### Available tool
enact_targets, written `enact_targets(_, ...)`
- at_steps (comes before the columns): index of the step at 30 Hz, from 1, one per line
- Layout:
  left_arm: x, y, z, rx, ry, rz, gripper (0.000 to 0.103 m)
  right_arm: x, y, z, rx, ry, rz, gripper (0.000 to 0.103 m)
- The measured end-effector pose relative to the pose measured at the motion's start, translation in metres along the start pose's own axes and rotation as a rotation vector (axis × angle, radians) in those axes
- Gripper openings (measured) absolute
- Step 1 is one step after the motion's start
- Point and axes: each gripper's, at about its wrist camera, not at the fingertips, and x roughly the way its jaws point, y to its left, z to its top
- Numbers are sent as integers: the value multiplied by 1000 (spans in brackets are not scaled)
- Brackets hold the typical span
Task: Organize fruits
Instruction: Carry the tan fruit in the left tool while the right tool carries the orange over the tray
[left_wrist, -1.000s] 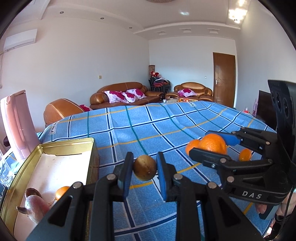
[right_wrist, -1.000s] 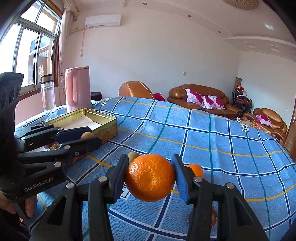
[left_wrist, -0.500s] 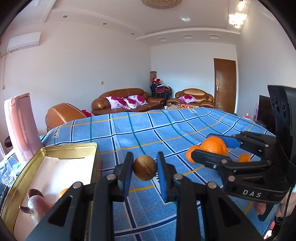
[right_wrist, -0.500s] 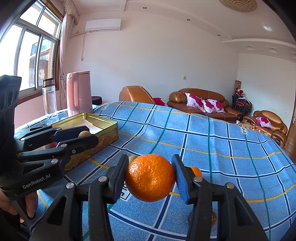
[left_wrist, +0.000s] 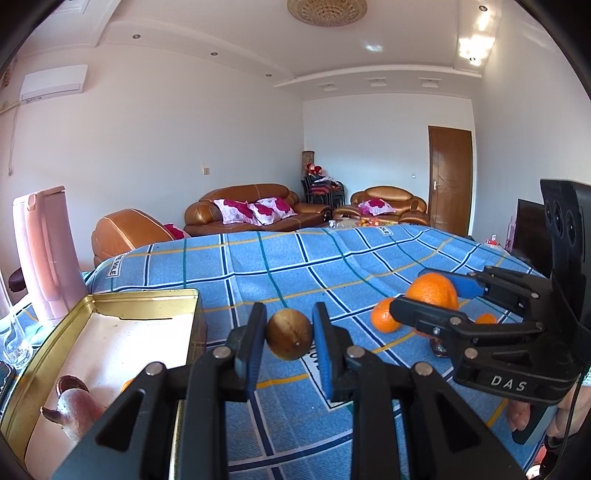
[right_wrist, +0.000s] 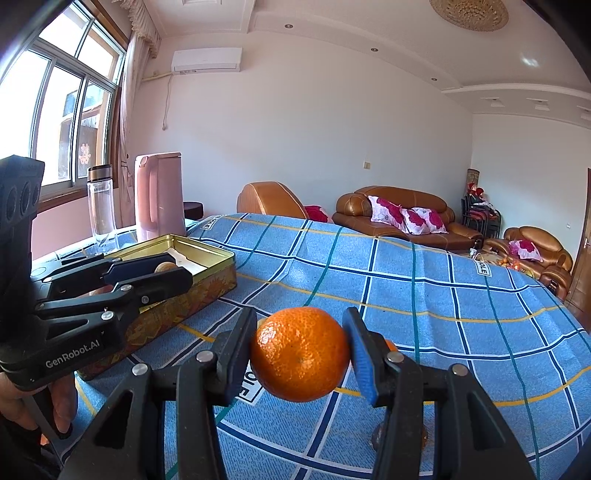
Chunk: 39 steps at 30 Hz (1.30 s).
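Left gripper clamped tight on a brown fruit; right gripper gripped an orange, both above the cloth.

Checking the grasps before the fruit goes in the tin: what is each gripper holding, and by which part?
The left gripper clamps a small brown fruit across its sides. The right gripper clamps an orange across its widest part.

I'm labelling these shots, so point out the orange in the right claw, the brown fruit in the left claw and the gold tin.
orange (right_wrist: 300, 354): right wrist view, middle of its front peel.
brown fruit (left_wrist: 289, 334): left wrist view, centre of its skin.
gold tin (left_wrist: 144, 298): left wrist view, far rim.
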Motion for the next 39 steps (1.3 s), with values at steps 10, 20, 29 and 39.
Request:
enact_targets(10,-3,2,0,-7,-13,-1,27,-5,1,0,-1,-29,2,50)
enact_targets(20,-5,3,0,-13,-28,1,27,-11,0,-1,-2,-51,7,50)
enact_targets(29,-8,4,0,-10,-44,4,27,-15,0,-2,-2,-68,9,50)
enact_targets(39,-8,6,0,-30,-45,10,27,-14,11,0,-42,-56,16,50)
